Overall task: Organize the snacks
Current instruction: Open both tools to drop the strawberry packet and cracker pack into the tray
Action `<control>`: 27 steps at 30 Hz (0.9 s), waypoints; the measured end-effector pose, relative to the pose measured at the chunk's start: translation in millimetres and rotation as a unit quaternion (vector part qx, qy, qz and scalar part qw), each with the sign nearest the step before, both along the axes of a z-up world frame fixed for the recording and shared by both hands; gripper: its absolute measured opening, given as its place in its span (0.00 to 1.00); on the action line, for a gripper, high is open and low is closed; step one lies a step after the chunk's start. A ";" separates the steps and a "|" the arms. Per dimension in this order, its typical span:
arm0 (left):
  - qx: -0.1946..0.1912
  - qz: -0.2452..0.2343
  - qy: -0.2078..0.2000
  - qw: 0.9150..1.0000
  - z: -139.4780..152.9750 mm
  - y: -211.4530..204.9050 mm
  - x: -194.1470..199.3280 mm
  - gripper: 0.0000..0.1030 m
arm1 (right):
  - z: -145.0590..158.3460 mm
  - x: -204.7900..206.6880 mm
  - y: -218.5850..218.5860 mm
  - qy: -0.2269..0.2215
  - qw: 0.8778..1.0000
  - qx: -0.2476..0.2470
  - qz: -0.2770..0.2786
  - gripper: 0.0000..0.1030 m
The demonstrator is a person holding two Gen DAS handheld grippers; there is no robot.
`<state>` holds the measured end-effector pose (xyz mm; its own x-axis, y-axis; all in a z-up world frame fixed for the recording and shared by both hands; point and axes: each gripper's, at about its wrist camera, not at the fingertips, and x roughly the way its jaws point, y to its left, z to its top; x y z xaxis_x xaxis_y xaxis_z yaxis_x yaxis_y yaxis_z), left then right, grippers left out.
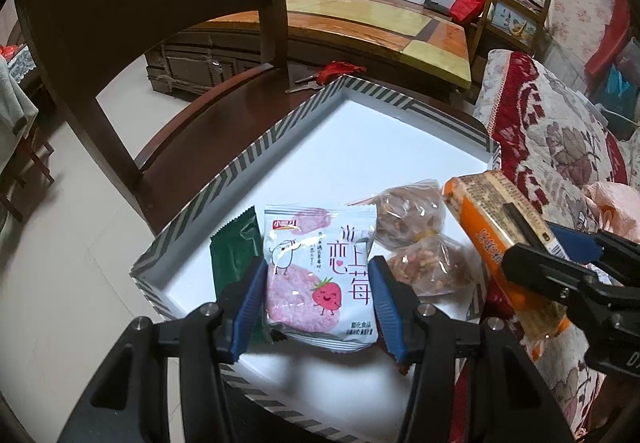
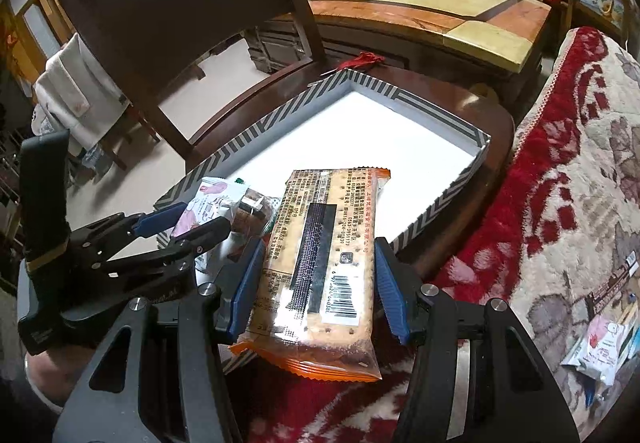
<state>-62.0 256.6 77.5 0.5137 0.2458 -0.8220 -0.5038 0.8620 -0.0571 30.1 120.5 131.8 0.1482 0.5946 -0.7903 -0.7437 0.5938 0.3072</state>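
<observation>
My left gripper [image 1: 318, 263] is shut on a white and pink strawberry snack packet [image 1: 316, 239], its blue pads pressing both edges, low over the near end of a white tray with a striped rim [image 1: 240, 163]. In the tray lie a green packet [image 1: 234, 251] to the left and two clear bags of brown snacks [image 1: 408, 215] to the right. My right gripper [image 2: 319, 249] is shut on an orange cracker pack [image 2: 320, 263], held above the tray's near right corner. The left gripper [image 2: 200, 219] shows at the left of the right wrist view, and the cracker pack [image 1: 492, 211] at the right of the left wrist view.
The tray [image 2: 256, 131] rests on a dark wooden seat with a chair back [image 1: 120, 23] behind it. A red and cream floral blanket [image 2: 560, 163] lies to the right, with another white snack packet [image 2: 604, 343] on it. A long wooden cabinet [image 1: 380, 23] stands beyond.
</observation>
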 end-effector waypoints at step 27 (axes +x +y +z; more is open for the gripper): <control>0.000 0.027 0.024 0.999 -14.9 12.6 4.1 0.55 | -22.5 20.5 71.0 0.013 1.000 0.024 0.002 0.51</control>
